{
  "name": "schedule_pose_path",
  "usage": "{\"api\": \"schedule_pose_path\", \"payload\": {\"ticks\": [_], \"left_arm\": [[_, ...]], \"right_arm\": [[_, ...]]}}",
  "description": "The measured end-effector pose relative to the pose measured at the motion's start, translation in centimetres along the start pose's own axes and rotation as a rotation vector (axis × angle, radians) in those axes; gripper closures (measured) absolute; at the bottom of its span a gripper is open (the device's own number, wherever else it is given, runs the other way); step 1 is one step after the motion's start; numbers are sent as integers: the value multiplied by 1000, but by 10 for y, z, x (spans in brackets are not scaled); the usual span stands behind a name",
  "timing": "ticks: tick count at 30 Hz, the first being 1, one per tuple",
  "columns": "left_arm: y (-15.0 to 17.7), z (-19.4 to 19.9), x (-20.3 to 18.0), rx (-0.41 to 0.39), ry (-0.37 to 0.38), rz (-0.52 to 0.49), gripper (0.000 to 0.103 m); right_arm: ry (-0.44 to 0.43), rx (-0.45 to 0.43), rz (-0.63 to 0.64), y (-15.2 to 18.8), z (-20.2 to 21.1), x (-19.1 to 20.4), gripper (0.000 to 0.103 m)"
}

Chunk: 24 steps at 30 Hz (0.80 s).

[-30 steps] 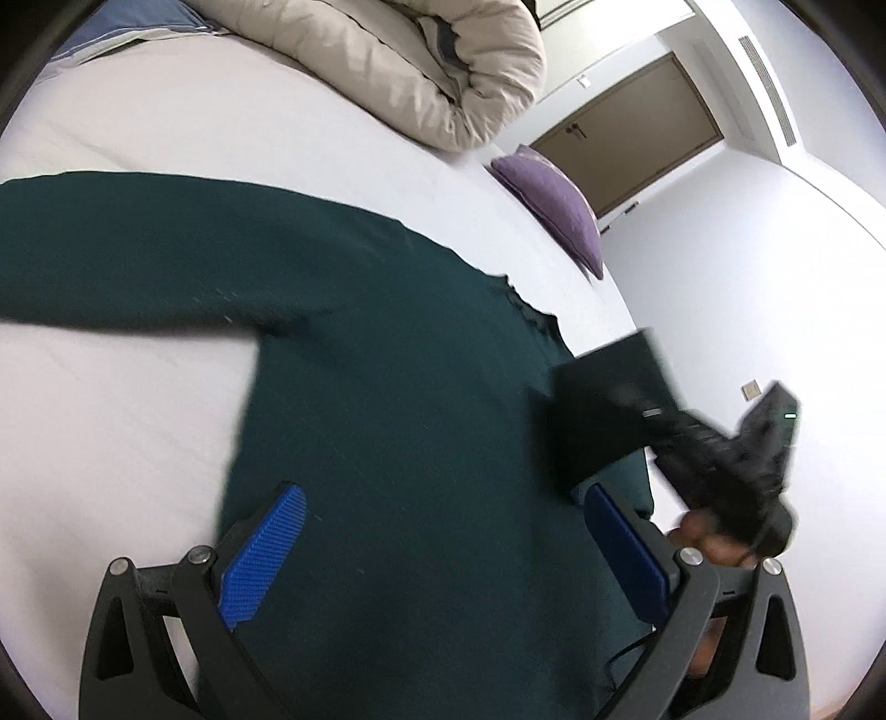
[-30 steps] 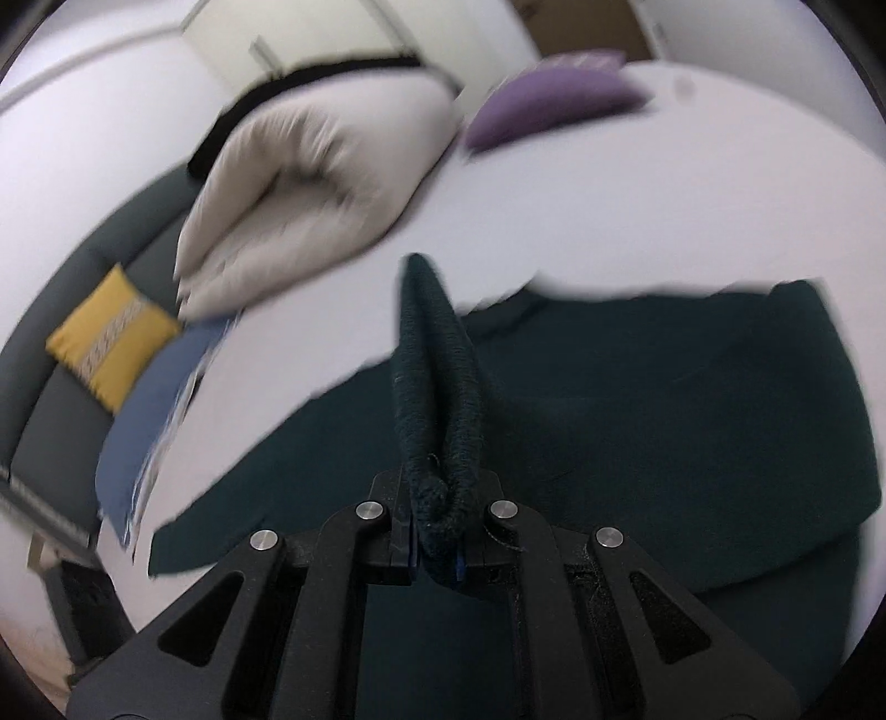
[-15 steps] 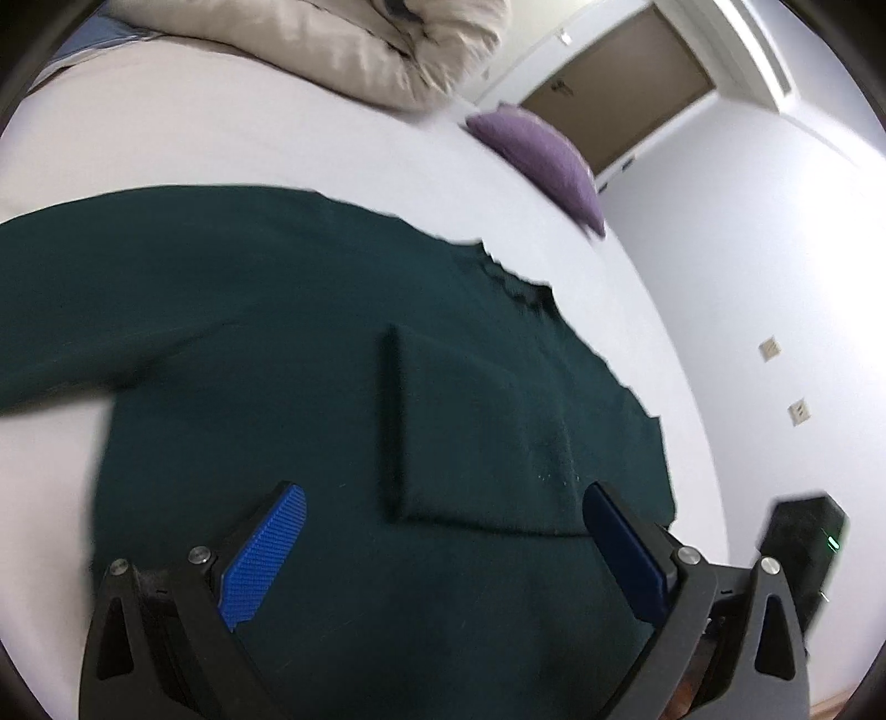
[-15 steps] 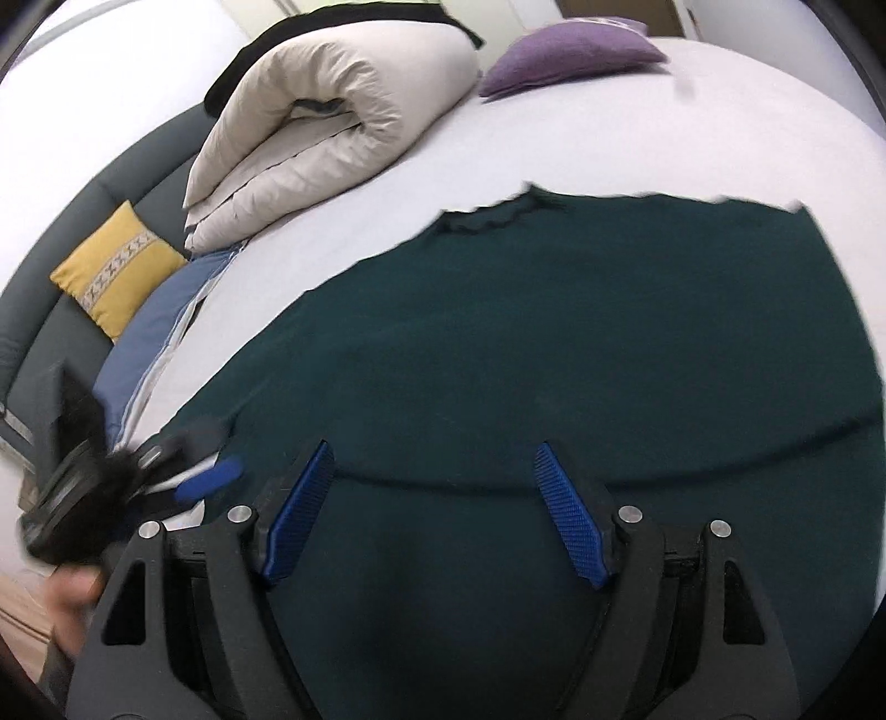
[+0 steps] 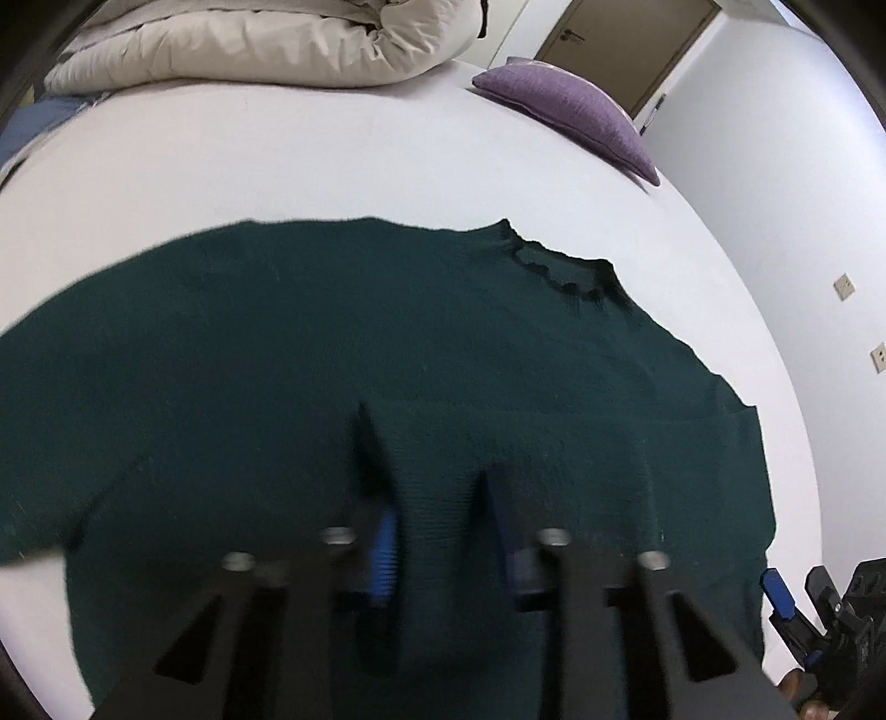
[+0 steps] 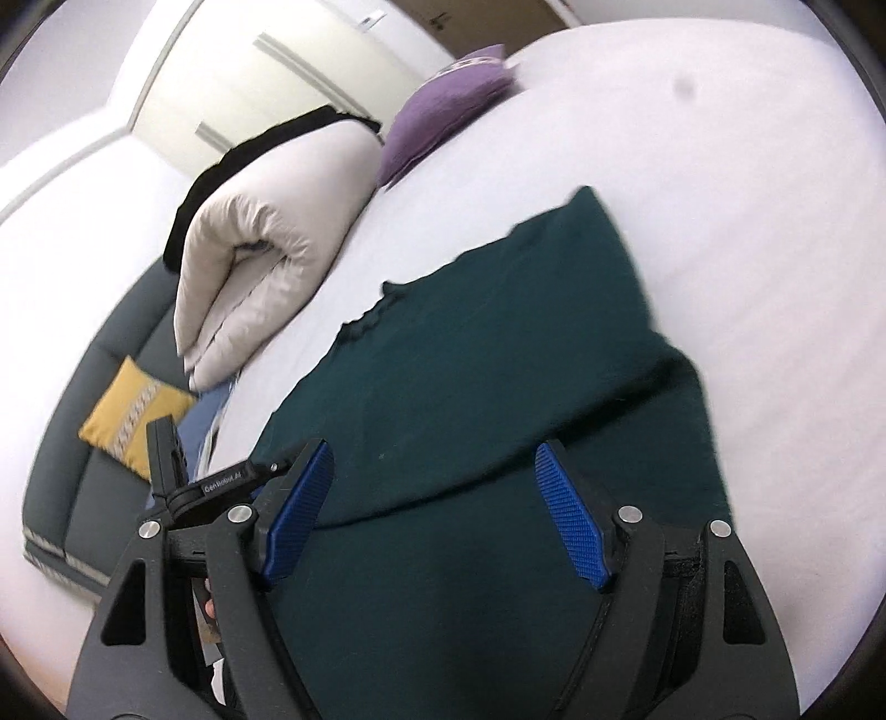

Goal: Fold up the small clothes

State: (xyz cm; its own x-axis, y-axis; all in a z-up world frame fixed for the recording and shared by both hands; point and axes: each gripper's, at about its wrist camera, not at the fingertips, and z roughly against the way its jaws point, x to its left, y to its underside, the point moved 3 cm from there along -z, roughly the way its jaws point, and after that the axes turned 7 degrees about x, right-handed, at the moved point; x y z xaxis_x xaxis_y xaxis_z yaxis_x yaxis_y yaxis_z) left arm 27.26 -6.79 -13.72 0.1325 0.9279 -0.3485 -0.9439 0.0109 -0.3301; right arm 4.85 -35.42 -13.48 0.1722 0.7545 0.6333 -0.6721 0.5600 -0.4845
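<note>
White bed (image 5: 387,166) filling most of both views, sheet smooth and bare along its far edge. Grey sofa (image 6: 72,443) running beside the bed's left edge in the right wrist view.

Spread flat over the near half of the bed: a dark green sweater (image 5: 387,332), ruffled collar toward the far edge, hem toward the near edge. Folded in over the body on one side, a flap lying across the front with a clean edge slanting between the right gripper's fingers. On the other side, cloth still stretching out toward the bed's left edge.

Rolled up at the far left corner of the bed, a beige duvet (image 5: 249,44), well apart from the sweater. Farther along the far edge, a purple pillow (image 5: 570,111), lying alone near the door. On the sofa, a yellow cushion (image 6: 133,421) with a pale patterned band, just beside a strip of blue cloth (image 6: 205,421).

Left gripper (image 5: 423,443) tipped steeply down over the sweater's lower middle, jaws just now closing and drawn near together, a narrow gap of green showing between the blue pads. Badly blurred, so cannot tell whether the pads pinch the knit or only stand over it.

Right gripper (image 6: 433,446) low over the folded side near the bed's near edge, jaws having just opened, now wide apart, nothing gripped, sweater lying beneath them.
</note>
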Motion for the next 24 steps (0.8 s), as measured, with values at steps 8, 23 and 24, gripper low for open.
{"api": "schedule_pose_path", "payload": {"ticks": [8, 23, 24], "left_arm": [[-20, 43, -32, -175, 12, -147, 94], [-20, -6, 4, -207, 3, -87, 94], [-22, -1, 4, -226, 8, -91, 94]], "right_arm": [[41, 8, -56, 9, -5, -34, 32], [-51, -8, -229, -30, -27, -53, 30], [-71, -33, -248, -35, -25, -56, 30]]}}
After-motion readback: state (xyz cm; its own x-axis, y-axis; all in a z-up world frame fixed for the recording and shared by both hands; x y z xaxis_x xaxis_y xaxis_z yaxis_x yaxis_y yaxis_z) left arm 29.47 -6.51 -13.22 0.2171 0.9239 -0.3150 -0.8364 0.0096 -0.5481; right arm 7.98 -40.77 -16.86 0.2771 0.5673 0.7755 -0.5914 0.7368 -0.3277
